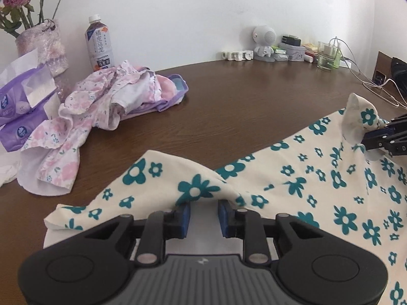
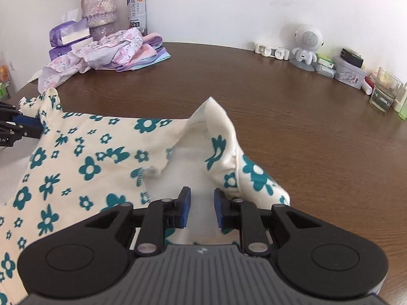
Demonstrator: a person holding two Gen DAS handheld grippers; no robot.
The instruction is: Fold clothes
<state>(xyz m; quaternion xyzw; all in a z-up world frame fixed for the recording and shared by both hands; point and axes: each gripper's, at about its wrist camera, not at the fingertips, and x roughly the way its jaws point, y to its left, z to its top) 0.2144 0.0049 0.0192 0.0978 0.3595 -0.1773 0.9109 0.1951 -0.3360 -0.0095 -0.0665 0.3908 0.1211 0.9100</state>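
Left tongs (image 1: 202, 214), spread, and right tongs (image 2: 199, 207), spread, at opposite ends of cream teal-flowered cotton garment (image 1: 292, 190), long axis along brown wooden counter's (image 1: 254, 96) near edge.

A vase of roses (image 2: 98, 2), a tea bottle (image 2: 137, 9) and tissue packs (image 2: 68, 31) are grouped by the wall; a robot-shaped speaker (image 2: 306, 44) and a glass (image 2: 385, 90) are set farther along the table (image 2: 279, 96).

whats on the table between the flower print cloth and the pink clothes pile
Nothing: bare brown table separates the teal-flower cloth from the pink clothes pile, clearest in the left wrist view.
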